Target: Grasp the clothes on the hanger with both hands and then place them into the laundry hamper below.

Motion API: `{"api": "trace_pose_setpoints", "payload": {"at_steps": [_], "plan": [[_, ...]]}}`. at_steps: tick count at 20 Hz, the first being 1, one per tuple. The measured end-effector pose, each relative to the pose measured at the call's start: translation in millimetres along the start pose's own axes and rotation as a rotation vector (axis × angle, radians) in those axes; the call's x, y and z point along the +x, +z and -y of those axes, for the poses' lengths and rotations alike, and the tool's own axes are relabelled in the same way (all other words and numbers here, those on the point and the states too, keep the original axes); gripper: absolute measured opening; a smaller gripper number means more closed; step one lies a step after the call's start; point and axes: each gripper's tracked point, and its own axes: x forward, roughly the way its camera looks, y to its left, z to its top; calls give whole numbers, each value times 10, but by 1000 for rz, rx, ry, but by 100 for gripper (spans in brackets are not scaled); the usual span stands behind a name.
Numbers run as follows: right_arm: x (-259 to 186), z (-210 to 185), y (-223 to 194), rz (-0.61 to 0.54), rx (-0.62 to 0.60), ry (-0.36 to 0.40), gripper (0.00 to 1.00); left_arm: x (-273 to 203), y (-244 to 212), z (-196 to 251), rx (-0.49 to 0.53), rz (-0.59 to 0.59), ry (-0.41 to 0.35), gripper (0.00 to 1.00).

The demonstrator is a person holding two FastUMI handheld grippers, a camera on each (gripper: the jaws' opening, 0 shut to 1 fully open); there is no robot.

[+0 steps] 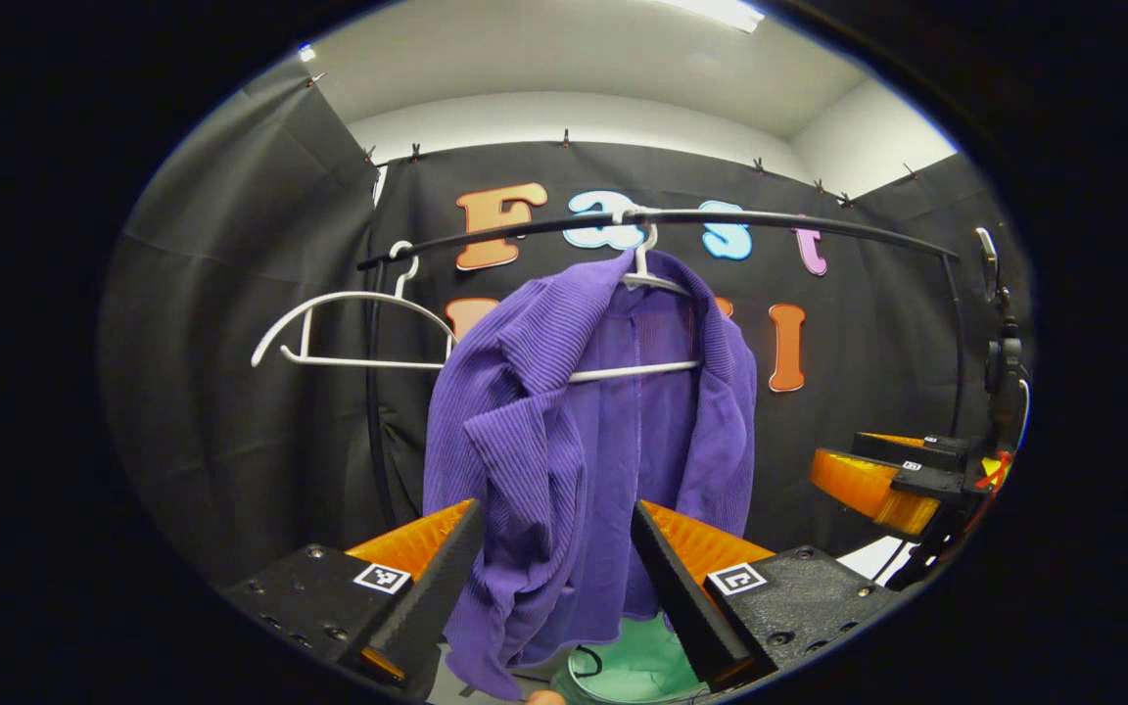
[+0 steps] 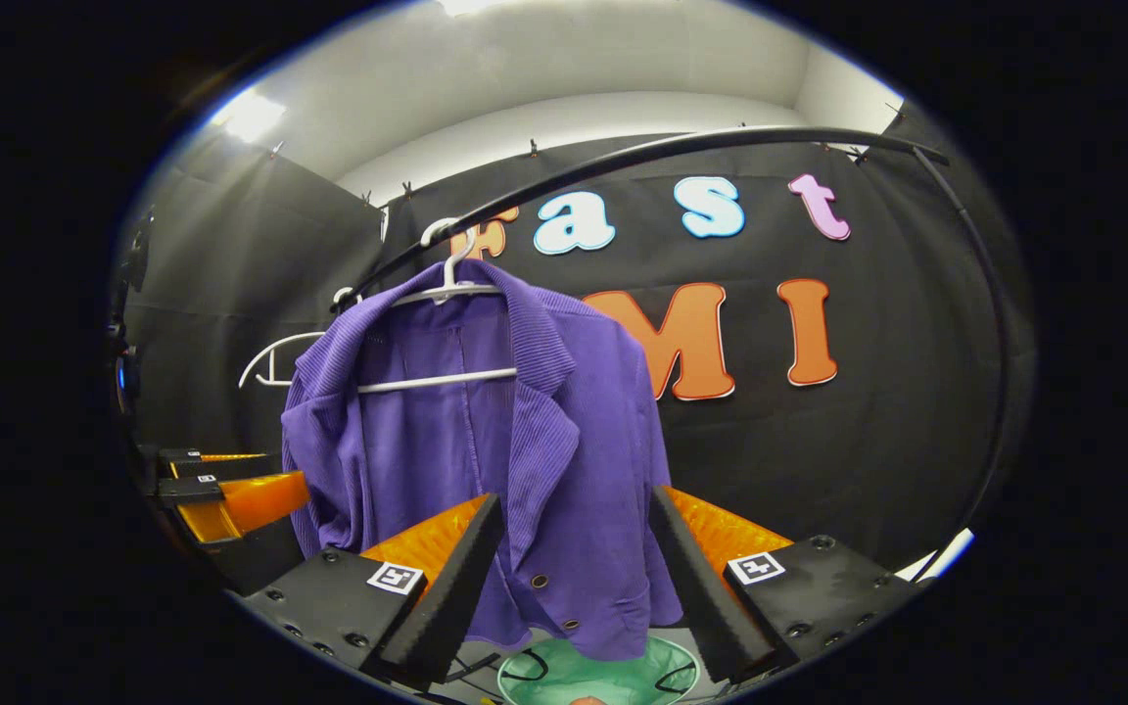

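a staged recording booth, not a lived-in home
black cloth walls [image 1: 260, 323] clipped up under a plain white ceiling [image 2: 574, 69], with a lone garment rail [image 1: 721, 220] inside.

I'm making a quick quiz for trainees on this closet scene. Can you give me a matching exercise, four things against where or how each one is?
Things:
1. Purple ribbed fabric jacket
2. Bare white plastic hanger
3. Pale green round laundry hamper
4. Curved black metal clothes rail

Place or state:
A. On the floor below the garment
B. Runs overhead, carrying the hooks
C. Draped on a white hanger, front open
D. Hangs with nothing on it, beside the garment

Pairs: 1-C, 2-D, 3-A, 4-B
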Motion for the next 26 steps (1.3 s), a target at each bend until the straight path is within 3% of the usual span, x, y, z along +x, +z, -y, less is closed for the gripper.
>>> {"api": "trace_pose_setpoints", "payload": {"at_steps": [2, 10, 11, 12, 13, 14, 16, 19, 21, 22, 24, 26], "plan": [[176, -34, -76, -15, 3, 12, 98, 148, -71, -18, -12, -8, 16, 92], [857, -192, -166, -12, 31, 64, 98, 620, -103, -204, -84, 14, 74, 94], [945, -203, -183, -18, 31, 68, 98, 646, -98, -208, -88, 17, 72, 92], [1023, -214, -218, -28, 36, 76, 89, 675, -97, -222, -88, 17, 70, 80], [1099, -246, -254, -40, 46, 84, 95, 705, -105, -238, -84, 15, 72, 75], [1183, -261, -309, -54, 55, 90, 88, 730, -109, -249, -81, 14, 73, 69], [1328, -284, -436, -94, 87, 101, 73, 785, -117, -233, -83, 17, 50, 67], [1460, -299, -538, -140, 131, 124, 42, 848, -151, -100, -121, 15, -50, 63], [1529, -243, -497, -125, 133, 90, 24, 907, -204, -170, -96, -12, -46, 30], [1510, -248, -472, -116, 130, 93, 11, 952, -235, -208, -78, -23, -43, 14], [1489, -219, -442, -114, 110, 92, 11, 934, -213, -160, -82, -18, -73, 2], [1437, -169, -466, -118, 92, 96, 7, 885, -156, -115, -76, 7, -96, 0]]}}
